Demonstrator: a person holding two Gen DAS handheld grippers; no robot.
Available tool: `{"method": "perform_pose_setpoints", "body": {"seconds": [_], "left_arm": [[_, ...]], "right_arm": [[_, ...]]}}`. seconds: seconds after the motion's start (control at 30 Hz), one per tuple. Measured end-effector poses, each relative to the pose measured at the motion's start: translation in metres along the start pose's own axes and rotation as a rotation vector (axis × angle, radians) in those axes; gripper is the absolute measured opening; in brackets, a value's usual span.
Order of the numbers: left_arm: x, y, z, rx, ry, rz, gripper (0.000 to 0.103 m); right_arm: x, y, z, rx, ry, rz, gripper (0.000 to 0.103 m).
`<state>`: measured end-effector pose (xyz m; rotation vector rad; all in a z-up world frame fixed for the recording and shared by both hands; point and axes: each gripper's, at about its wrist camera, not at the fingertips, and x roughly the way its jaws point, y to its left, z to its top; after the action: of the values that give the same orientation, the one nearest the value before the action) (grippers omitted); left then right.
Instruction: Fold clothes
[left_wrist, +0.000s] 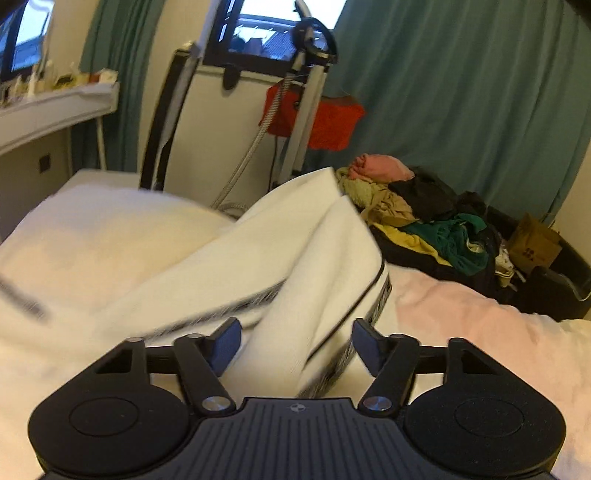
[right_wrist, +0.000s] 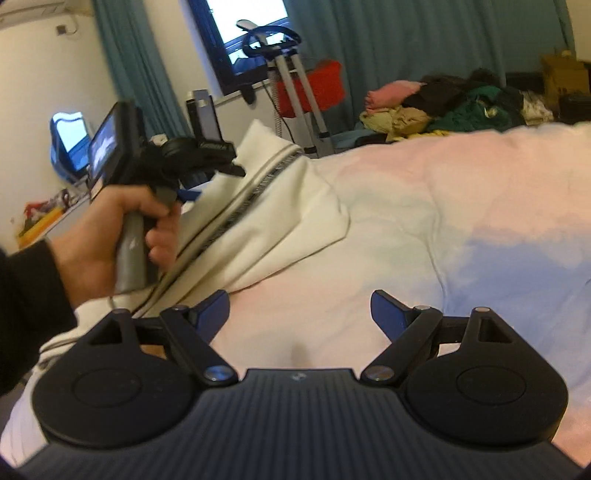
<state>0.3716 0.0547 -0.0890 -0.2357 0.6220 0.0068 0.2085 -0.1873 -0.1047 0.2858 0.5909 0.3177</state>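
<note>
A cream-white garment with dark striped trim (left_wrist: 303, 251) is lifted in folds over the pale pink bed cover (left_wrist: 480, 332). My left gripper (left_wrist: 295, 341) is open, and a fold of the garment hangs between its fingers. In the right wrist view the same garment (right_wrist: 280, 206) drapes down to the left, and the hand-held left gripper (right_wrist: 192, 162) sits up against its raised edge. My right gripper (right_wrist: 299, 314) is open and empty, low over the bed cover (right_wrist: 443, 221), just right of the garment.
A heap of mixed clothes (left_wrist: 424, 206) lies at the bed's far side, also in the right wrist view (right_wrist: 454, 103). A garment steamer stand with a red cloth (left_wrist: 310, 110) stands by teal curtains (left_wrist: 461, 92). A shelf (left_wrist: 55, 107) is at left.
</note>
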Motion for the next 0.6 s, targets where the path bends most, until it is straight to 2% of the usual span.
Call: {"method": "perform_pose_setpoints", "body": {"seconds": [0.03,0.07,0.13,0.17,0.23,0.33,0.5,0.6], "left_arm": [[0.011,-0.006,0.004,0.011,-0.006,0.006,0.044],[0.019,-0.011,0.008,0.014,-0.009,-0.004,0.024],[0.026,-0.020,0.013,0.021,-0.012,-0.018,0.005],[0.025,-0.025,0.015,0.027,-0.015,-0.023,0.004],[0.004,-0.035,0.015,0.088,-0.081,-0.043,0.003],[-0.042,-0.041,0.005,0.113,-0.128,-0.100,0.003],[-0.140,-0.039,-0.051,0.203,-0.215,-0.166,0.002],[-0.173,-0.022,-0.094,0.152,-0.155,-0.196,0.002]], "right_arm": [[0.009,-0.006,0.000,0.011,0.005,0.010,0.085],[0.016,-0.010,-0.002,0.016,0.008,0.018,0.085],[0.026,-0.016,-0.005,0.018,0.016,0.002,0.085],[0.031,-0.019,-0.006,0.022,0.020,-0.007,0.085],[0.032,-0.026,-0.007,0.044,0.024,-0.001,0.085],[0.021,-0.029,-0.007,0.065,0.000,0.004,0.085],[0.007,-0.026,-0.010,0.062,-0.023,0.000,0.085],[-0.004,-0.019,-0.013,0.048,-0.024,-0.002,0.085]]}}
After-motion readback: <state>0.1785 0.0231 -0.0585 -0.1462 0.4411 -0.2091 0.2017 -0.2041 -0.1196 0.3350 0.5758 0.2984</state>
